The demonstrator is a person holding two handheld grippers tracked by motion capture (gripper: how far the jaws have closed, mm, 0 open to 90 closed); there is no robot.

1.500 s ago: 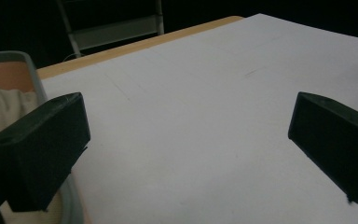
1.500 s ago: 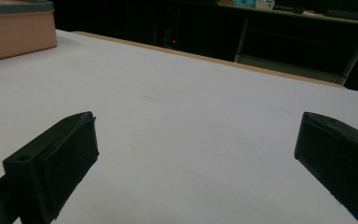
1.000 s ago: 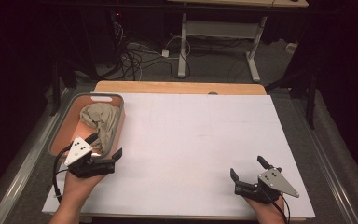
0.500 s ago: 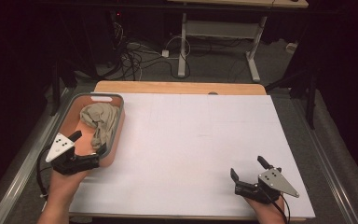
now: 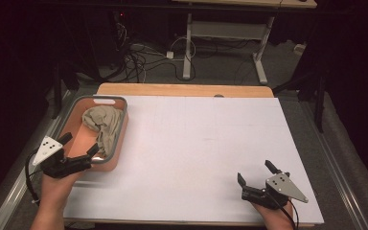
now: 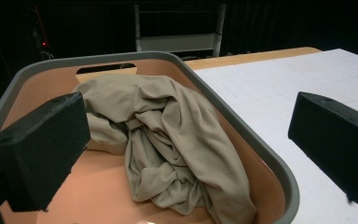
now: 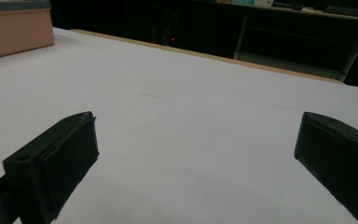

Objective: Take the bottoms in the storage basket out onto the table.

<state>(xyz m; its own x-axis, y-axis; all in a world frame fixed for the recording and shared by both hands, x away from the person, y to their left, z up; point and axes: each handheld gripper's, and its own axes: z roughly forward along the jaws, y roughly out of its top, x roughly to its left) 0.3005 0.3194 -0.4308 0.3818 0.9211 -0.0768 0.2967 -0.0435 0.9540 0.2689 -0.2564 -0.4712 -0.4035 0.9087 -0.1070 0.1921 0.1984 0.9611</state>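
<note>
From the high view, the desk (image 5: 196,143) is covered by a white sheet, with a strip of bare wood along its far edge. A salmon-coloured bin with a grey rim (image 5: 120,125) sits at the desk's left edge, toward the near-left corner, and a crumpled beige cloth (image 5: 103,125) lies inside it against the right wall. The room beyond the far edge is dark; only cables and a table frame on the floor can be made out. The left hand-held gripper (image 5: 79,148) is held at the bin's near end, jaws spread apart and pointing toward the cloth, one jaw over the bin's inside and the other at its right wall. The left hand (image 5: 57,184) and forearm come up from the bottom edge, cut off by it. The right hand-held gripper (image 5: 256,172) rests low near the desk's near-right corner, jaws apart and empty, aimed toward the far left; the right hand (image 5: 273,215) is mostly hidden beneath it.

In the left gripper view, the jaws stand wide, nothing between them. The cloth (image 6: 168,144) is heaped in folds along the bin's (image 6: 270,163) right side; its near part is cut off at the bottom.

In the right gripper view, the jaws are wide apart over the bare white desk (image 7: 191,107). A corner of the bin (image 7: 16,30) shows at the upper left, cropped.
</note>
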